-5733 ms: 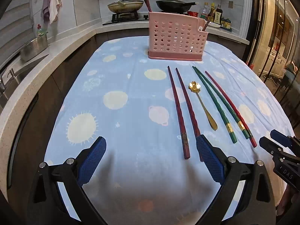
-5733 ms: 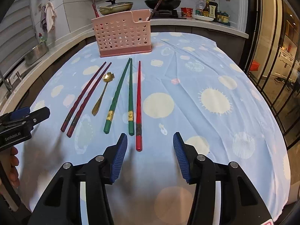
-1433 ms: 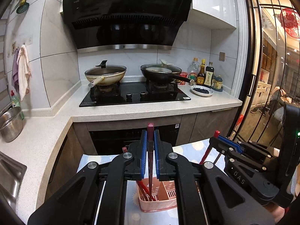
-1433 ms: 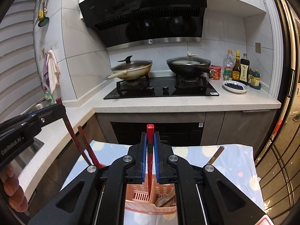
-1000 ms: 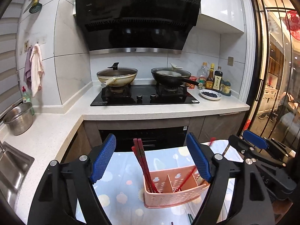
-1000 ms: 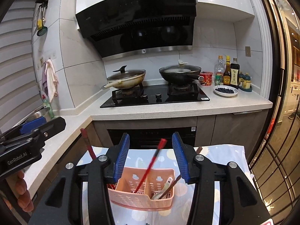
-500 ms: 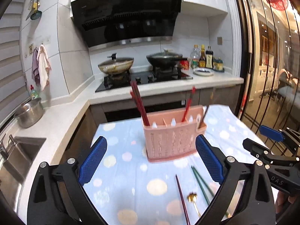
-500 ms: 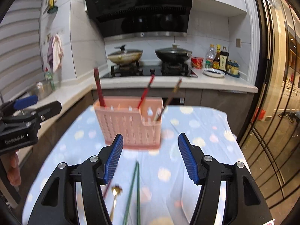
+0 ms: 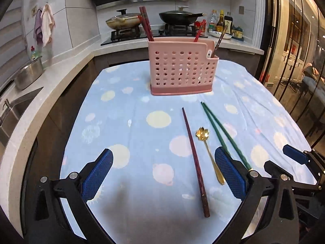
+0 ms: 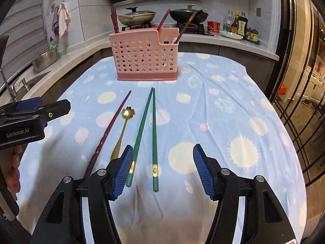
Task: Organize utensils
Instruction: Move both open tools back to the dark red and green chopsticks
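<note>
Pink plastic forms the perforated caddy [image 9: 181, 69], which stands upright on the tabletop [image 9: 126, 126] well ahead of both sets of jaws. Two dark red chopsticks [image 9: 145, 23] lean out of its left end; one red chopstick [image 9: 199, 30] and one brown chopstick [image 9: 220, 38] lean out toward its right end. The tabletop is covered by a blue cloth with pale dots. The left gripper [image 9: 162, 174] has its jaws still widening, with nothing pressed between the pads. One maroon chopstick [image 9: 194, 156] lies flat on the cloth inside that gap, nearer the right pad, pointing toward the caddy. A gold spoon [image 9: 209, 152] lies just beside it, bowl end away from the jaws, handle end close to the right pad. Two green chopsticks [image 10: 153, 134] lie beyond the spoon, tips nearly touching at the far end and spreading toward the near end. The right gripper [image 10: 162, 170] has its jaws released and holds nothing. One green chopstick lies within its gap; the other passes under or against the left pad, and contact cannot be determined. The spoon and the maroon chopstick lie outside the right gripper's jaws, on their left. Part of a hand [image 10: 13, 170] shows at the left edge of the right wrist view.
</note>
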`<state>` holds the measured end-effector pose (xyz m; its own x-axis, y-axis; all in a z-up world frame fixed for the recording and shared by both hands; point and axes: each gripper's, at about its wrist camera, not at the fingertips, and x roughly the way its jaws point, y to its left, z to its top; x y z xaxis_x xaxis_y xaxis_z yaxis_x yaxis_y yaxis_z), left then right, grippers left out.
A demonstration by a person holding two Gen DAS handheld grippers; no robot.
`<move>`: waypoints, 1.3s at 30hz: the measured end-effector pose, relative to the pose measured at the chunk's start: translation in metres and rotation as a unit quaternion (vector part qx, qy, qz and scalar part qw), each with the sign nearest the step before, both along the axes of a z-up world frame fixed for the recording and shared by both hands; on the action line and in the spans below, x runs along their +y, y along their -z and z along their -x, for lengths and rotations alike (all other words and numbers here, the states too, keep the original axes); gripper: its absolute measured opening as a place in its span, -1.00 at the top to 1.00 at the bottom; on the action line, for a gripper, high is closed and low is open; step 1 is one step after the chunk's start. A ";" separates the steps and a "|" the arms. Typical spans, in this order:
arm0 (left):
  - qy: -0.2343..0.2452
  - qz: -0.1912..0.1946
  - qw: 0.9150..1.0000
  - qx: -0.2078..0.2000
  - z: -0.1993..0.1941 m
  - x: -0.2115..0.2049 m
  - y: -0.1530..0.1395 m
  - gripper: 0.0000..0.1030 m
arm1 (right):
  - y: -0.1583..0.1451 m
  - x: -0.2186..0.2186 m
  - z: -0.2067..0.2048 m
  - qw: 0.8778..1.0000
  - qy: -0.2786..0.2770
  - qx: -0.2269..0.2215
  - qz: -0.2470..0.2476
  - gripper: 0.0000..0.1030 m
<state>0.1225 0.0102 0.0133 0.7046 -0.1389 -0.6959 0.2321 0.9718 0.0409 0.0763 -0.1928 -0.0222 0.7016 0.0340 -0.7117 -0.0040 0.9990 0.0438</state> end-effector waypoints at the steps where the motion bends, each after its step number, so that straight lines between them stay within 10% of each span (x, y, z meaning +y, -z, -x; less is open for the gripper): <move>1: -0.005 -0.008 1.000 0.004 0.003 0.001 0.005 -0.86 | 0.005 0.000 0.002 1.000 0.001 0.005 -0.002 -0.15; 13: -0.002 -0.031 0.999 0.032 0.029 -0.001 0.041 -0.86 | 0.034 0.009 0.003 0.999 -0.011 0.037 -0.005 0.34; 39: 0.003 -0.040 0.997 0.061 0.028 -0.014 0.076 -0.85 | 0.046 0.011 -0.011 0.999 -0.015 0.050 -0.010 0.74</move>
